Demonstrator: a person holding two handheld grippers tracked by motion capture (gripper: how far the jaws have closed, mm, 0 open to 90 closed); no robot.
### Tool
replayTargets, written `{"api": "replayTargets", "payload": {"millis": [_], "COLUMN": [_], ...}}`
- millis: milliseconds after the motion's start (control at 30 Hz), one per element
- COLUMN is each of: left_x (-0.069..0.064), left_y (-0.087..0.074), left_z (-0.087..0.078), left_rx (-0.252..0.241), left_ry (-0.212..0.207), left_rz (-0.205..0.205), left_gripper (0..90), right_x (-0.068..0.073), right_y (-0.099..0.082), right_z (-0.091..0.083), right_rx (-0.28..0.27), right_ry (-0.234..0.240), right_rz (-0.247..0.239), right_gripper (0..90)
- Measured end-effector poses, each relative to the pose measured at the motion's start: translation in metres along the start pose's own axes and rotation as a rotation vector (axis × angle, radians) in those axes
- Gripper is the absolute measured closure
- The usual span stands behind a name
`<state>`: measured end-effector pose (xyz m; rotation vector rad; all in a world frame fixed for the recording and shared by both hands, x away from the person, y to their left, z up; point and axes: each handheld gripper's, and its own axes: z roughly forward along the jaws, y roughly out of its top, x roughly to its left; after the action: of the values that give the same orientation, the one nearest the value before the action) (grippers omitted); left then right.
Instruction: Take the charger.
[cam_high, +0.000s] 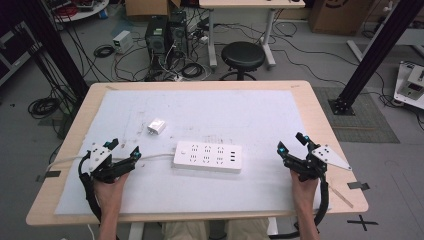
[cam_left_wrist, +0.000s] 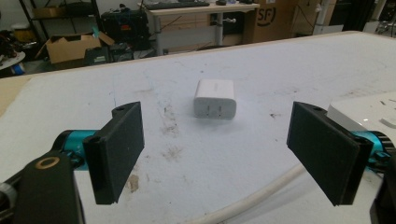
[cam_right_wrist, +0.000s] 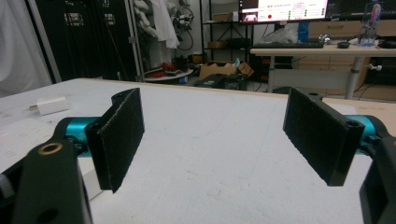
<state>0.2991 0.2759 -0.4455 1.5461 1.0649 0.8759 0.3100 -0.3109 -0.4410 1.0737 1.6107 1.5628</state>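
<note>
Left gripper (cam_left_wrist: 215, 154) gapes before small white two-pronged charger (cam_left_wrist: 215, 99).

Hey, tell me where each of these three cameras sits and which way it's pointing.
High view: above the person's side, looking forward and down on the table; both forearms, left gripper and right gripper show.
Left gripper view: rides the left gripper, looking low across the mat at the white charger; its open black jaws show.
Right gripper view: rides the right gripper, facing across the mat toward desks; its open jaws show.
Shared: the charger and power strip appear in the high and left gripper views.
</note>
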Motion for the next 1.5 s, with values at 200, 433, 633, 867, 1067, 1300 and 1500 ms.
{"api": "replayTargets", "payload": {"millis": [200, 433, 633, 867, 1067, 1300, 1500], "left_x": [0.001, 0.0, 0.0, -0.003, -0.01, -0.015, -0.017], "left_y": [-0.001, -0.003, -0.002, 0.003, 0.026, 0.05, 0.065], "left_z": [-0.001, 0.0, 0.001, -0.001, -0.004, 0.0, 0.004], "left_rx": [0.001, 0.01, 0.003, 0.009, -0.021, -0.016, -0.001], "left_ry": [0.0, -0.011, -0.036, -0.072, -0.087, -0.119, -0.119], "left_rz": [-0.021, -0.022, -0.036, -0.025, 0.031, 0.057, 0.054], "left_gripper": [18.9, 18.9, 18.9, 18.9, 19.2, 19.3, 20.6], "right_x": [-0.004, -0.002, -0.001, -0.001, 0.001, 0.001, 0.002], "right_y": [-0.001, -0.001, -0.001, -0.001, -0.001, -0.002, -0.002], "right_z": [0.001, -0.001, 0.0, 0.002, 0.003, 0.002, 0.003], "right_rx": [0.026, 0.019, 0.034, 0.046, 0.087, 0.076, 0.085], "right_ry": [0.029, 0.028, 0.023, 0.022, 0.058, 0.048, 0.05], "right_rz": [0.025, 0.023, 0.019, 0.025, 0.037, 0.041, 0.029], "right_gripper": [21.0, 21.0, 21.0, 21.0, 21.0, 21.0, 21.0]}}
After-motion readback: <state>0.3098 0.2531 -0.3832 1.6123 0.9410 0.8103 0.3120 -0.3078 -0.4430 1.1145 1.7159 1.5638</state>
